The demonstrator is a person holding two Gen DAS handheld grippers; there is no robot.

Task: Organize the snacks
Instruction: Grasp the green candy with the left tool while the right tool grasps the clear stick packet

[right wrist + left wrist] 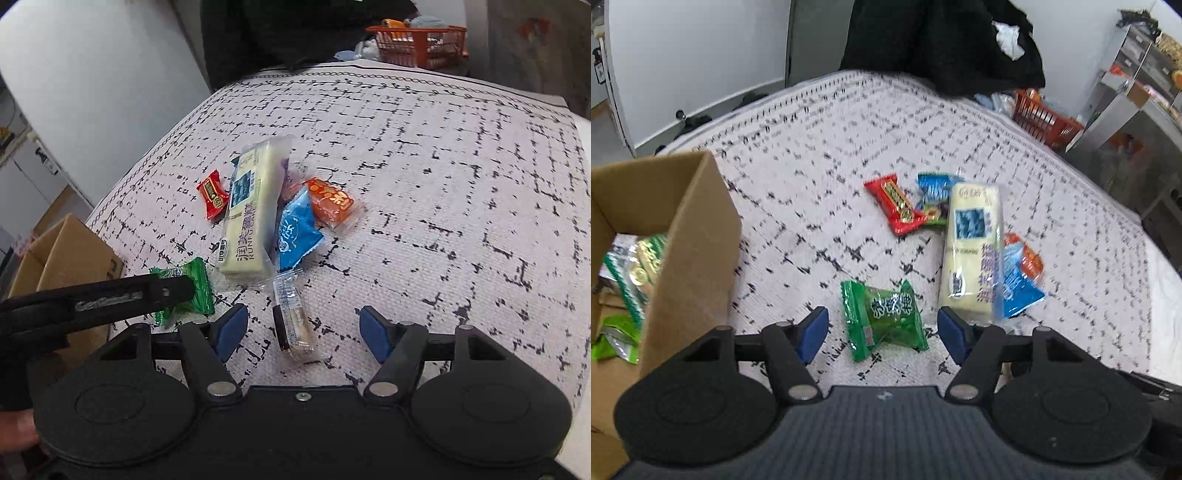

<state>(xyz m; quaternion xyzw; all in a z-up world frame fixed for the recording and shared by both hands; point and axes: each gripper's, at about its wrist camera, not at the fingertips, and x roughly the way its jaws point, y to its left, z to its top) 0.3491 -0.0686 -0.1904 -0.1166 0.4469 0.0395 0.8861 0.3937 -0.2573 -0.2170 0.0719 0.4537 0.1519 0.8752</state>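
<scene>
Black-flecked white cloth covers the table, with a cardboard box (683,236) at its left. The left gripper (882,328) stands half open and empty, a green candy packet (882,317) between its pads. The right gripper (301,328), likewise half open and empty, straddles a clear-wrapped sandwich biscuit (293,321) whose long axis runs along the fingers.

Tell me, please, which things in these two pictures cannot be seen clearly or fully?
- Cardboard box: left wrist view, cut by the left edge; its wall hides most packets inside.
- Green candy packet: right wrist view, partly covered by the left gripper's finger.
- Blue packet: left wrist view, blurred; its print is unreadable.
</scene>
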